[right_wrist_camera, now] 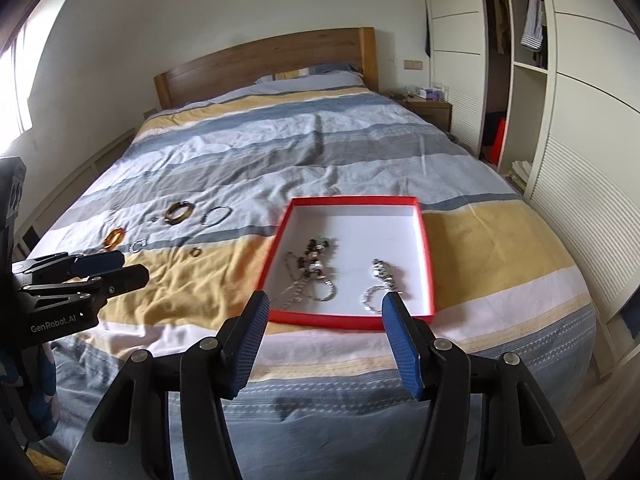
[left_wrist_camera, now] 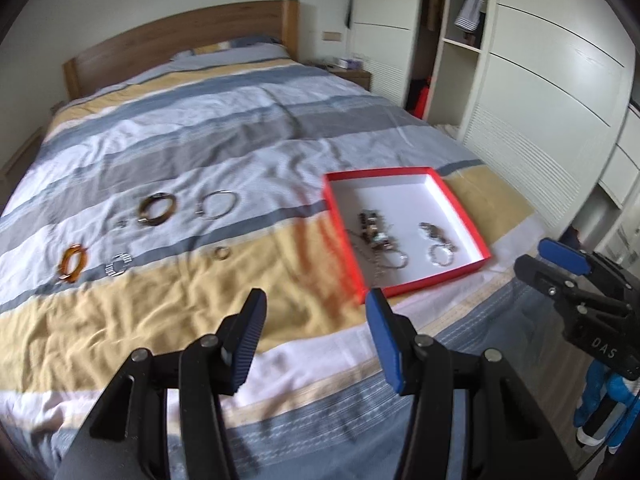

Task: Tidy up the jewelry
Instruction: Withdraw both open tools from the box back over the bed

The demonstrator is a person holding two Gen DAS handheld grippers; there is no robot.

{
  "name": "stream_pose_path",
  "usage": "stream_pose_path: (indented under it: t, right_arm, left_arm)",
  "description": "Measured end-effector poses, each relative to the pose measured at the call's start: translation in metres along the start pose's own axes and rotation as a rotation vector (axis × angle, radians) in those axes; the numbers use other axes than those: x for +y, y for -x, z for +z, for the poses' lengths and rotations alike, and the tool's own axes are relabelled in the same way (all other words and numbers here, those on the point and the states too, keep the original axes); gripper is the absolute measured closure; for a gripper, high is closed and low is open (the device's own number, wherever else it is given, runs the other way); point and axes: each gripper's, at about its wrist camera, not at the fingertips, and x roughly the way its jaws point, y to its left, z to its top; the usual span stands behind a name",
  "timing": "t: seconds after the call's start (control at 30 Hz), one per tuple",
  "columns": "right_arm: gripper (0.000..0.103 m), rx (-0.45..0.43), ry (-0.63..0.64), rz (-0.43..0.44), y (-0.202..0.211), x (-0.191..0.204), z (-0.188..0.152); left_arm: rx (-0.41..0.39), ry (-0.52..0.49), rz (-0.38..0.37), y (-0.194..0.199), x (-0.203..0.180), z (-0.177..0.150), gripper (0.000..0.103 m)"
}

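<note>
A shallow red box (left_wrist_camera: 464, 210) (right_wrist_camera: 424, 248) with a white inside lies on the bed. It holds a tangle of chains and beads (left_wrist_camera: 376, 236) (right_wrist_camera: 314, 268) and a silver bracelet (left_wrist_camera: 438, 244) (right_wrist_camera: 380, 284). Left of it on the cover lie a brown bangle (left_wrist_camera: 157, 209) (right_wrist_camera: 180, 213), a thin silver bangle (left_wrist_camera: 218, 205) (right_wrist_camera: 216, 215), an orange bangle (left_wrist_camera: 72, 263) (right_wrist_camera: 115, 237), a small silver ring (left_wrist_camera: 118, 265) and a small brown ring (left_wrist_camera: 222, 253). My left gripper (left_wrist_camera: 316, 304) is open and empty above the cover. My right gripper (right_wrist_camera: 324, 308) is open and empty over the box's near edge.
The striped bed cover (left_wrist_camera: 200, 140) spreads to a wooden headboard (left_wrist_camera: 180, 36). White wardrobes (left_wrist_camera: 540, 80) stand along the right side, with a bedside table (right_wrist_camera: 430, 106) at the far corner. The floor shows past the bed's right edge.
</note>
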Motion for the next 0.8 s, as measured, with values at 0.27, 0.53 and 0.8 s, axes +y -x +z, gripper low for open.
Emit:
stream_pose_path:
  t: [0.27,0.53,0.8]
  right_arm:
    - [0.045,0.008,0.043,0.054,-0.003,0.039,-0.008]
    - [0.045,0.012,0.081,0.107,-0.019,0.072,-0.004]
    - [0.045,0.037,0.123,0.137,-0.041,0.103,0.001]
  left_arm:
    - [-0.009,0.086,0.12,0.02,0.049,-0.025,0.053]
    - [-0.002,0.156,0.187,0.019,0.091,-0.043,0.053]
    - [0.005,0.202,0.243,0.016,0.124,-0.05,0.053]
